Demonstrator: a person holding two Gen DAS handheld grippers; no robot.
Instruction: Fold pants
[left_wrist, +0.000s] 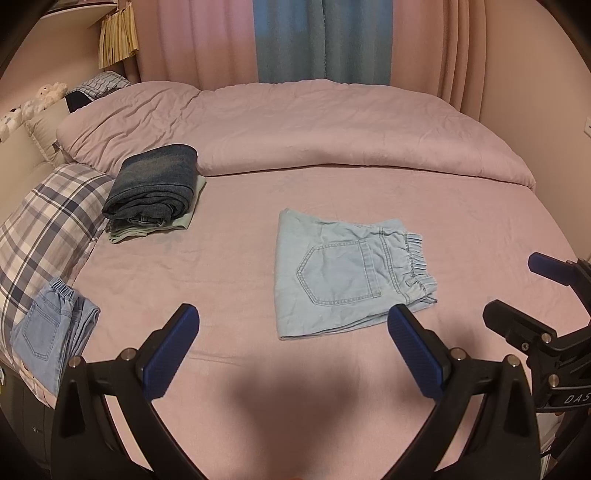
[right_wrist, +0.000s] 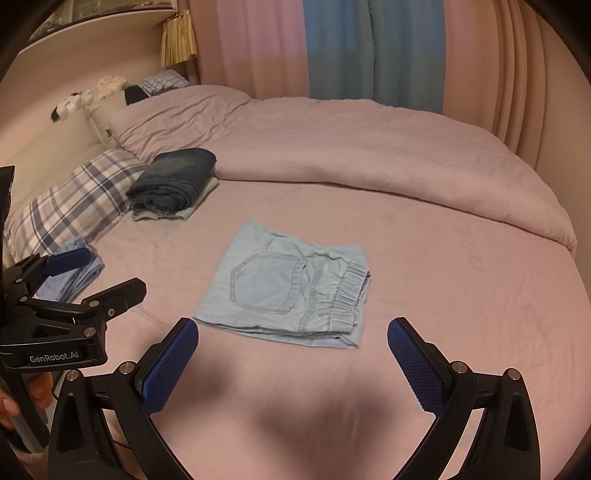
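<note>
Denim pants (left_wrist: 347, 273): I see them folded flat on the bed (left_wrist: 229, 280).
Left hand-held gripper (left_wrist: 293, 325): spread wide, holding nothing.
Right hand-held gripper (right_wrist: 293, 334): likewise.
Next: I'd pinch the near edge evenly.

Pants (left_wrist: 343, 273): pale blue denim. Sheet (left_wrist: 221, 280): pink. Pillow (left_wrist: 48, 225): navy-white plaid. Folded stack (left_wrist: 155, 184): dark blue. Gripper pads (left_wrist: 170, 350): blue.

Both wrist cameras look forward between spread jaws, low over the bed (left_wrist: 240, 236) — the left view puts the folded pants (left_wrist: 347, 280) ahead-right, the right view (right_wrist: 291, 288) ahead-left — sharing them and the duvet (right_wrist: 369, 147).
</note>
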